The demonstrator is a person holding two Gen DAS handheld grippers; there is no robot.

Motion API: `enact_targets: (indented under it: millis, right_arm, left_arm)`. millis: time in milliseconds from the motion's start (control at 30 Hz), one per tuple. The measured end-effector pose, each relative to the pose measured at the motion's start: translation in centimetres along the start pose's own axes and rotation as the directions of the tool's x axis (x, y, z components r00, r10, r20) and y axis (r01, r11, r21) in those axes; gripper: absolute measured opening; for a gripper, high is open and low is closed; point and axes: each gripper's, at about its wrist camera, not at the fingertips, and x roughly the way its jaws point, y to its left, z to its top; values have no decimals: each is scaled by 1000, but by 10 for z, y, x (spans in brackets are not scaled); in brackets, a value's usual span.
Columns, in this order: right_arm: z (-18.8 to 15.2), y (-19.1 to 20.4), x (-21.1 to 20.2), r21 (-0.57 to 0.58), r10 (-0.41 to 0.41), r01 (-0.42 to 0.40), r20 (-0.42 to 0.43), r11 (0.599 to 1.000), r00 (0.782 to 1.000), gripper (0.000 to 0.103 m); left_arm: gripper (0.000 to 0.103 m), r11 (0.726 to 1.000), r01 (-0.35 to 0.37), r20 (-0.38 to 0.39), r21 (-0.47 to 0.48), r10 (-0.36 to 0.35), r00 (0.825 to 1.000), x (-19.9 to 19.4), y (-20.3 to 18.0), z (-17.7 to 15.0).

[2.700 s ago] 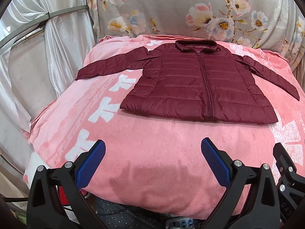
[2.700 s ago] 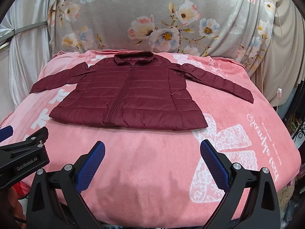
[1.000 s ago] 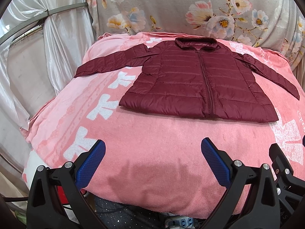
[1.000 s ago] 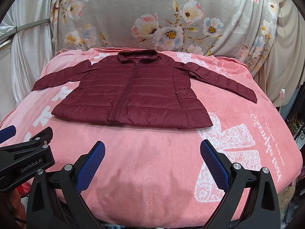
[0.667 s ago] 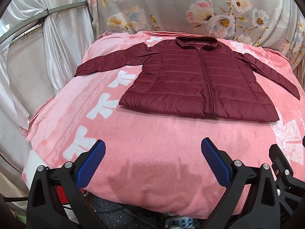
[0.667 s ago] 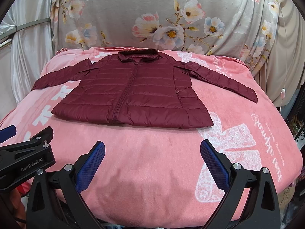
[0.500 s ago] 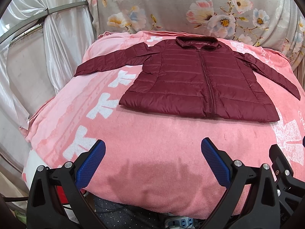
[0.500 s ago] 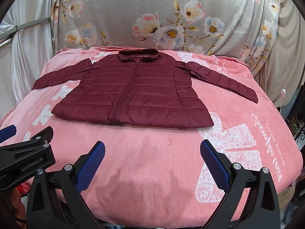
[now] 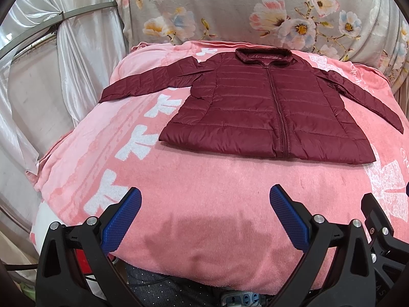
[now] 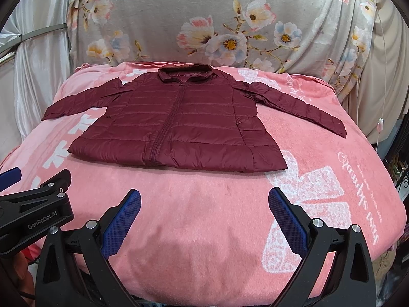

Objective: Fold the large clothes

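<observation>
Jacket (image 9: 265, 110) flat; blanket (image 9: 209, 186) bare before hem.

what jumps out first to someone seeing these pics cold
The dark red puffer jacket stands out first: it lies flat and zipped in the middle of the pink blanket, collar at the far side and both sleeves spread outward. Behind it hangs a grey floral cloth. In the foreground, the left claw and right claw hover open over the blanket's near edge, blue pads wide apart and holding nothing.
</observation>
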Motion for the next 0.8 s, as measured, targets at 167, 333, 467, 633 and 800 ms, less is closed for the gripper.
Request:
enact_targets:
  millis: [167,333,467,633,800]
  right_arm:
    - [-3,0,2,1,-1,1,-5,1000,1000,98]
    - [-3,-7,11,8,-1,1,-14,1000,1000,98]
    - [6,-28,28,60,30,-28,-28,998,999,98]
    - [23,-74,55,170,19,-14,-28,985,999,98]
    - [47,-135,92,257,-46,44,3,965,999,98]
  left_arm:
    - [98,1000,-2,-6,-2,2,1000,5,0,-1]
    - [98,1000,5,-18,-2,-5,1000,14,-1,2]
    - [98,1000,24,-25,-11,-25,999,20,0,8]
    - [98,999,31,0,-28,-31,1000,30,0,21]
    - [98,997,49,24,-62,-48,999,45,-1,42]
